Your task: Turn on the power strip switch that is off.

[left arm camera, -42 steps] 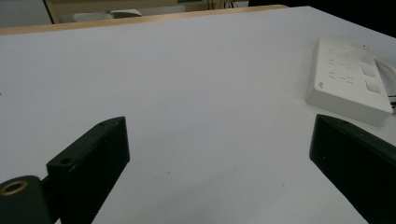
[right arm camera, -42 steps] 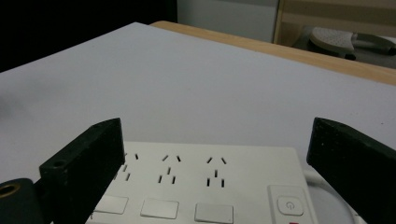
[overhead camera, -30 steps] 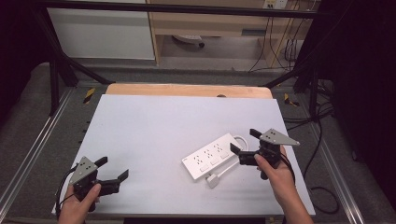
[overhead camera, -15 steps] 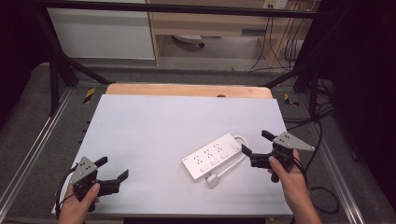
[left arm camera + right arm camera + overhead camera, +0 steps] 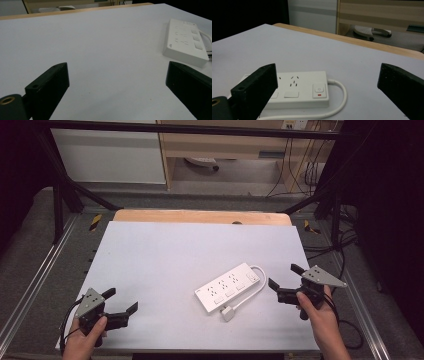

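A wide white tabletop [image 5: 165, 265] with a bare wooden strip along its far edge carried everything in the scene. On it, toward the right half and nearer the near edge than the far one, lay a white rectangular plastic power strip [image 5: 229, 287] with several sockets and switches, set at a slant so that its cable end pointed toward the far right. Its white cord [image 5: 252, 290] left that end, looped back along the strip's near side and ended in a white plug [image 5: 228, 313] lying flat just beside the strip's near long side.

The right gripper [image 5: 284, 283], black with a grey three-cornered plate on top, was held near the surface's right edge, its jaws spread wide and empty, pointing at the strip's cable end but apart from it. The left gripper [image 5: 121, 301], of the same make, sat at the near left corner, also released, jaws wide apart with nothing between them, well apart from the strip.
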### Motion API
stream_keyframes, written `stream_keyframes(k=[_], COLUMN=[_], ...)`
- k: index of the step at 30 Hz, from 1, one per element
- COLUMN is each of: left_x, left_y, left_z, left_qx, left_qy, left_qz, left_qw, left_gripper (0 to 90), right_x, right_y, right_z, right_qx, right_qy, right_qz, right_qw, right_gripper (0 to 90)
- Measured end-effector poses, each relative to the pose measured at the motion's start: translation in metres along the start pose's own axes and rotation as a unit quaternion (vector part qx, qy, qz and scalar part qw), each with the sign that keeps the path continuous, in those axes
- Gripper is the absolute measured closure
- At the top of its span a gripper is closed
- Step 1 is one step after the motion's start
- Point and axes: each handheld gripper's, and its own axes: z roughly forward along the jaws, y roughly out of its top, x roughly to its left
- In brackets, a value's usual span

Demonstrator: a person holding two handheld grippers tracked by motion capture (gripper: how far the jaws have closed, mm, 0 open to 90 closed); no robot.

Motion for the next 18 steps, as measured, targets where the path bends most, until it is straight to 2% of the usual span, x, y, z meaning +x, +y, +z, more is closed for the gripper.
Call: stream_keyframes(k=[12, 18], left_x=[0.0, 0.0], left_y=[0.0, 0.0], left_z=[-0.001, -0.001], left_qx=[-0.001, 0.0], left_qy=[0.0, 0.003], left_qz=[0.001, 0.002], left_qw=[1.0, 1.0], left_gripper=[5.0, 5.0], right_x=[-0.013, -0.023], right_y=[-0.013, -0.027], right_z=[-0.011, -0.014], right_qx=[0.009, 0.013], right_qy=[-0.016, -0.031], right_qz=[0.003, 0.015], right_qw=[0.9998, 0.9993], right_gripper=[3.1, 3.1])
